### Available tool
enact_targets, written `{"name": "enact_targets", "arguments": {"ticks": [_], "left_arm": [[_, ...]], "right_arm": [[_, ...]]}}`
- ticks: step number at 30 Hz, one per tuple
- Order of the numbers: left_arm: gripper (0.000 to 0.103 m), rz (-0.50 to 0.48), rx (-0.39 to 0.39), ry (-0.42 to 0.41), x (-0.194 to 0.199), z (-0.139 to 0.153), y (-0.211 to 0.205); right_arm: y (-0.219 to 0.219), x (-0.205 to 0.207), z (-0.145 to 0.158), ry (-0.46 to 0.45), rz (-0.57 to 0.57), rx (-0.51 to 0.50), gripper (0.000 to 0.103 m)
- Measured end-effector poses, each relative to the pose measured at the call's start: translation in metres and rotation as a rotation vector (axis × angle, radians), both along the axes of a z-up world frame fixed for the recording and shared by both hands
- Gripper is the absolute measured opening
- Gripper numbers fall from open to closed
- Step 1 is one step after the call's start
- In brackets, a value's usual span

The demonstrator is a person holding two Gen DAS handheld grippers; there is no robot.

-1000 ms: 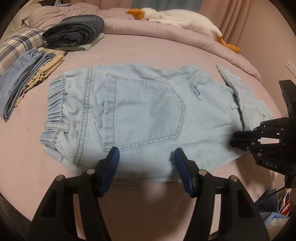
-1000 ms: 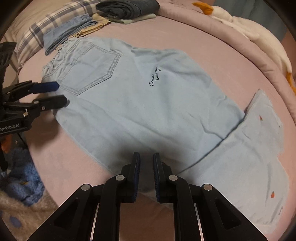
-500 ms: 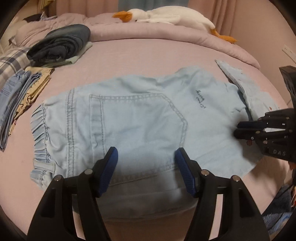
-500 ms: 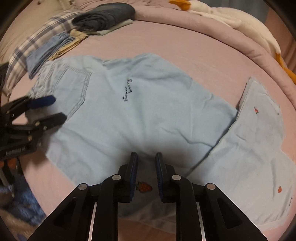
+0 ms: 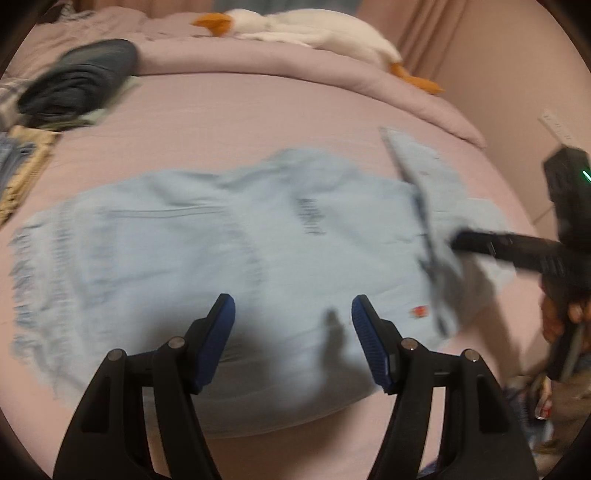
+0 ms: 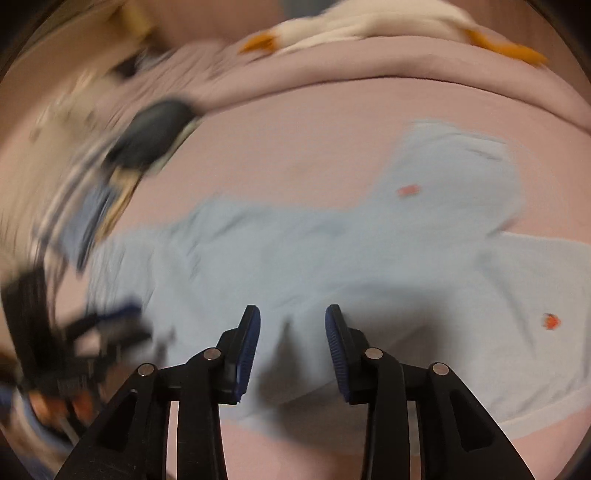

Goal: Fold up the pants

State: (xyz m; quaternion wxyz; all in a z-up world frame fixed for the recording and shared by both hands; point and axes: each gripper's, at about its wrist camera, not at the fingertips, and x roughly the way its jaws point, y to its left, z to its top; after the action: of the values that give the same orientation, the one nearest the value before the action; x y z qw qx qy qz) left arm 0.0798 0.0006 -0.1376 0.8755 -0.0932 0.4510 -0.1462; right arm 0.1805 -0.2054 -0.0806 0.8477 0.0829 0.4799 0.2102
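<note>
Nearest the left wrist camera, the left gripper point(image 5: 293, 317) stood with its blue-padded jaws spread wide and nothing between them, poised over the near edge of the pants point(image 5: 192, 266). The right gripper point(image 6: 292, 325), in its own view, likewise had its jaws parted and held nothing, the cloth lying below and beyond its tips. The pants were pale blue denim, spread mostly flat across the bed point(image 5: 258, 118), waistband toward the left of the left wrist view and the legs toward the right. One leg end point(image 6: 458, 173) lay angled away from the other, which ran out to the right edge of the right wrist view. Small red-orange motifs point(image 6: 408, 190) marked the leg fabric. A dark line of writing point(image 5: 309, 217) showed near the middle of the garment, too blurred to read. Both views were smeared by motion. The bed carried a dusty pink cover. Farther off at the left lay a dark folded garment point(image 5: 79, 79) atop other folded clothes, their details unclear. At the far edge a bunched pink duvet point(image 5: 303, 70) bore a white plush goose point(image 5: 306, 31) with an orange bill and feet. Pinkish curtains and a plain wall closed the room behind.
</note>
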Motion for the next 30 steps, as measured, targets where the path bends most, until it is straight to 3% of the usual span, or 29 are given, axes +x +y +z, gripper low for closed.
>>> {"name": "enact_targets", "arguments": {"ticks": [3, 9, 12, 16, 19, 21, 22, 24, 26, 30], "left_arm": [[0.064, -0.048, -0.025, 0.013, 0.007, -0.002, -0.021], [0.064, -0.164, -0.072, 0.034, 0.019, -0.005, -0.065], [0.063, -0.214, -0.09, 0.047, 0.025, -0.006, -0.085], [0.057, -0.26, -0.068, 0.056, 0.029, -0.008, -0.11], [0.051, -0.274, -0.008, 0.052, 0.033, -0.011, -0.127], [0.044, -0.288, -0.002, 0.047, 0.035, -0.011, -0.136], [0.042, -0.293, 0.005, 0.045, 0.035, -0.011, -0.139], [0.025, -0.305, 0.038, 0.04, 0.035, -0.011, -0.148], [0.013, -0.336, 0.06, 0.033, 0.032, -0.011, -0.158], [0.008, -0.354, 0.075, 0.026, 0.026, -0.009, -0.166]], "right_arm": [[-0.02, 0.018, 0.007, 0.003, -0.108, -0.03, 0.037], [-0.028, 0.084, 0.007, 0.063, -0.149, 0.018, 0.038], [0.003, 0.118, 0.0, 0.078, -0.158, -0.039, 0.038], [-0.012, 0.147, -0.012, 0.136, -0.183, -0.076, 0.038], [-0.012, 0.163, -0.031, 0.201, -0.218, -0.104, 0.038], [-0.012, 0.167, -0.033, 0.194, -0.227, -0.107, 0.038], [-0.011, 0.166, -0.032, 0.181, -0.225, -0.124, 0.028], [-0.008, 0.164, -0.031, 0.158, -0.212, -0.199, 0.007], [-0.014, 0.155, -0.027, 0.14, -0.207, -0.166, 0.004], [-0.055, 0.116, 0.013, 0.034, -0.239, 0.036, 0.004]]}}
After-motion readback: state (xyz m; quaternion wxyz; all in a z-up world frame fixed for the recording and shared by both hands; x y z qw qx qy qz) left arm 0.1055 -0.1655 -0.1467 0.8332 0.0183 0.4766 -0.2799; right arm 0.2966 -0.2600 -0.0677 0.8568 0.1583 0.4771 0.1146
